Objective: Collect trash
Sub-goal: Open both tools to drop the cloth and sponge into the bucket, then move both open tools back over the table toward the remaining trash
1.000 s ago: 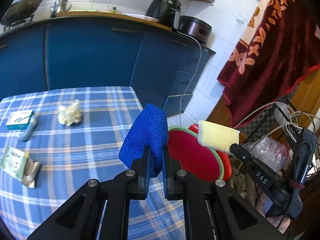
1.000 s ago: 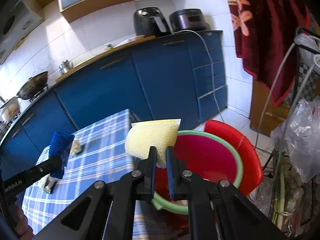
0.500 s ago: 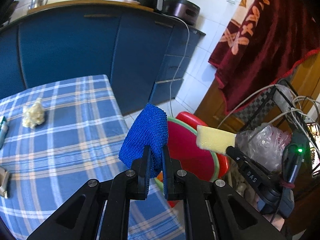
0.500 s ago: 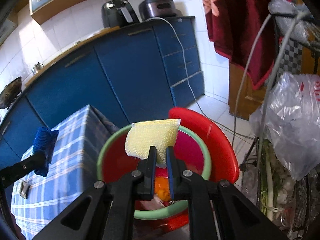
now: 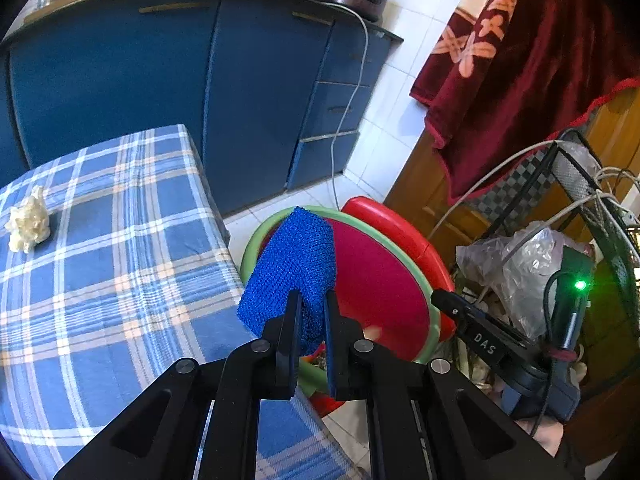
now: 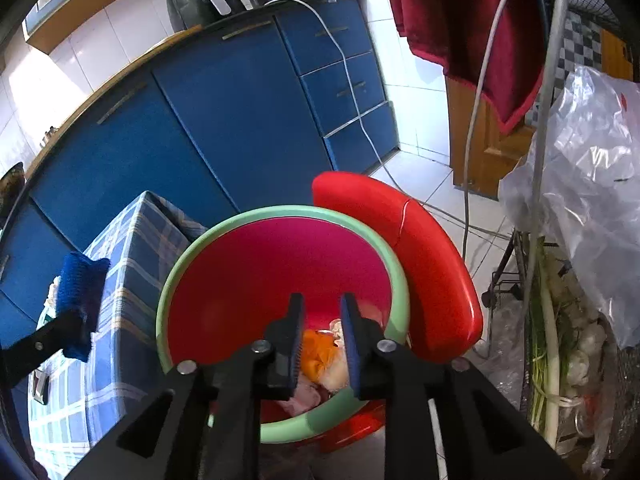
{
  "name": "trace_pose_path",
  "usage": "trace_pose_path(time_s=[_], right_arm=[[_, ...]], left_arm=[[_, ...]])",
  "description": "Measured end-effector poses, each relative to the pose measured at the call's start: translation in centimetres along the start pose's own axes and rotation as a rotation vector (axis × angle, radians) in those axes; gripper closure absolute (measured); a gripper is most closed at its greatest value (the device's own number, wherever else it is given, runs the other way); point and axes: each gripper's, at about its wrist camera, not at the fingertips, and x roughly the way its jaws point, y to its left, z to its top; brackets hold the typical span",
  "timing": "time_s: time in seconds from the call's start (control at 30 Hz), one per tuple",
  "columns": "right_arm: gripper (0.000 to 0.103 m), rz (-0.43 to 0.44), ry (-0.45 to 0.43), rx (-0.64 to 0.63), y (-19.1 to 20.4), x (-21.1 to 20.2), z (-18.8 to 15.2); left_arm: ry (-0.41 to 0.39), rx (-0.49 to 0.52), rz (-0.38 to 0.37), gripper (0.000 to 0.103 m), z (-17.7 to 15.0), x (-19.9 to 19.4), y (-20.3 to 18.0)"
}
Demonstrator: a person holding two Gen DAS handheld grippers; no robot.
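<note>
Over the red bin (image 6: 280, 216), the right hand-held gripper (image 6: 320, 340) is opening, nothing between its jaws. The left hand-held gripper (image 5: 310, 336) pinches a blue scrubber (image 5: 294, 264), undropped. A crumpled wad (image 5: 28, 224), probably tissue, waits on the counter (image 5: 120, 280).

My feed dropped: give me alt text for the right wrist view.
The right gripper, jaws opening and empty, points into the red bin with a green rim, trash at its bottom. At left, the left gripper holds a blue scrubber beside the checked tablecloth.
</note>
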Motion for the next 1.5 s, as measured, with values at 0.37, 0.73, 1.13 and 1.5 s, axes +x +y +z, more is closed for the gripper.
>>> trace_pose_path(time_s=[0.37,0.73,1.13,1.5], right_arm=[[0.069,0.03,-0.011,-0.006,-0.1,-1.8,-0.3],[0.062,0.037,-0.01,0.005,-0.3,-2.3,-0.5],[0.043,0.045,-0.017,-0.013,1.0,-3.5,-1.4],[0.033,0.053,-0.037,-0.019,2.1,-4.7,-1.6]], left_arm=[[0.074,0.047,0.013,0.09,0.7,3.7,-1.2],[0.092,0.069,0.052,0.056,0.5,4.2,-1.8],[0.07,0.034,0.092,0.039,-0.1,1.5,-0.3],[0.022,-0.023,0.15,0.029,-0.8,-1.5,1.8]])
